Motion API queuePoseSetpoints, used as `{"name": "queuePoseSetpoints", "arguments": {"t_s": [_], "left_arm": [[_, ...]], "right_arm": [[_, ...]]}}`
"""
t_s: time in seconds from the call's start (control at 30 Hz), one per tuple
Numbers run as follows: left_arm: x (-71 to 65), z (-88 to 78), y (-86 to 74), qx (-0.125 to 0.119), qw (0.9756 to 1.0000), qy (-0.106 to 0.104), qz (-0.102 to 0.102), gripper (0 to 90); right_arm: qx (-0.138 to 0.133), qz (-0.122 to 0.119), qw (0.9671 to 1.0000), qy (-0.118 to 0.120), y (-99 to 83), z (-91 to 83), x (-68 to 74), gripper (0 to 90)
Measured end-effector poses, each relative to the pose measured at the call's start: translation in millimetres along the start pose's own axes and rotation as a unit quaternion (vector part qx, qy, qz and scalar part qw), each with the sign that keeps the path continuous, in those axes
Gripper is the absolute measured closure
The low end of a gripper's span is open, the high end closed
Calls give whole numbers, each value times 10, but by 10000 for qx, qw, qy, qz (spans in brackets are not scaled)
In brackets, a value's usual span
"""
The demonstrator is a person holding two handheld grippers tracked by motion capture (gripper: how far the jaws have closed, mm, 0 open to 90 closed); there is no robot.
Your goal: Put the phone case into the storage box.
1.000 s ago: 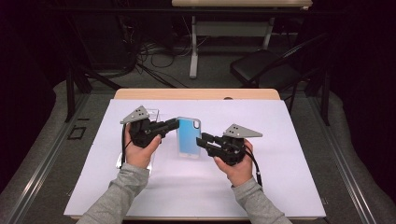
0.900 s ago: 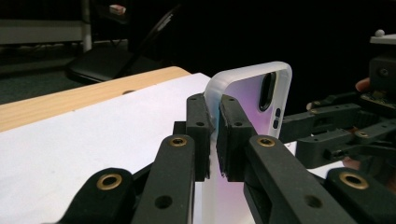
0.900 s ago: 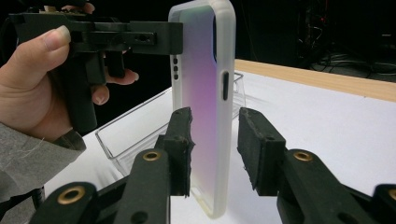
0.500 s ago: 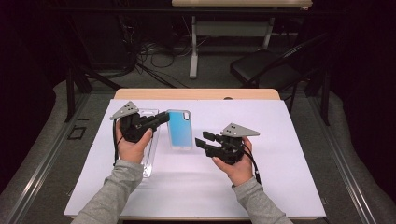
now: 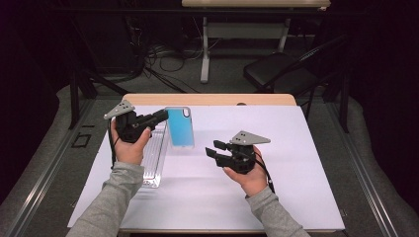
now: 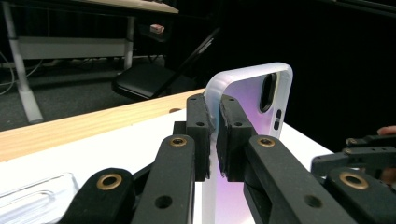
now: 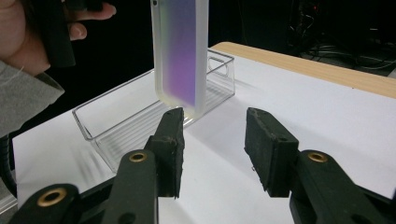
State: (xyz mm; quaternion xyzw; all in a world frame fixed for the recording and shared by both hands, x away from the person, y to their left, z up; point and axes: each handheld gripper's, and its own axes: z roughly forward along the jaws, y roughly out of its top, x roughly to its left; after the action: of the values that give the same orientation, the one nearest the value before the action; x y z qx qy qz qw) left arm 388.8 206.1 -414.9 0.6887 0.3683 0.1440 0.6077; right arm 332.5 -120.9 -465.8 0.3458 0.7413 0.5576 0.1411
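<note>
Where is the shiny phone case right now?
The phone case is on the left side of the high view, pinched by its edge in the left gripper and held up above the white table, just right of the clear tray.

— What carries everything here?
— A table (image 5: pixel 296 197) with a white top and a bare wooden strip (image 5: pixel 207 99) along its far edge.
— And what lies directly on it?
— A clear plastic tray (image 5: pixel 153 158), long and ribbed, near the left edge, its length running front to back.
</note>
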Motion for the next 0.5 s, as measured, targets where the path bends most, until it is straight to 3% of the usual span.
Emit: {"name": "queuePoseSetpoints", "arguments": {"t_s": [0.33, 0.5], "left_arm": [[171, -114, 139, -118, 9996, 247, 94, 846], [249, -152, 210, -173, 9990, 377, 166, 847]], "right_arm": [[-20, -123, 9999, -110, 0, -9, -26, 464], [11, -154, 9995, -280, -2, -59, -60, 414]]}}
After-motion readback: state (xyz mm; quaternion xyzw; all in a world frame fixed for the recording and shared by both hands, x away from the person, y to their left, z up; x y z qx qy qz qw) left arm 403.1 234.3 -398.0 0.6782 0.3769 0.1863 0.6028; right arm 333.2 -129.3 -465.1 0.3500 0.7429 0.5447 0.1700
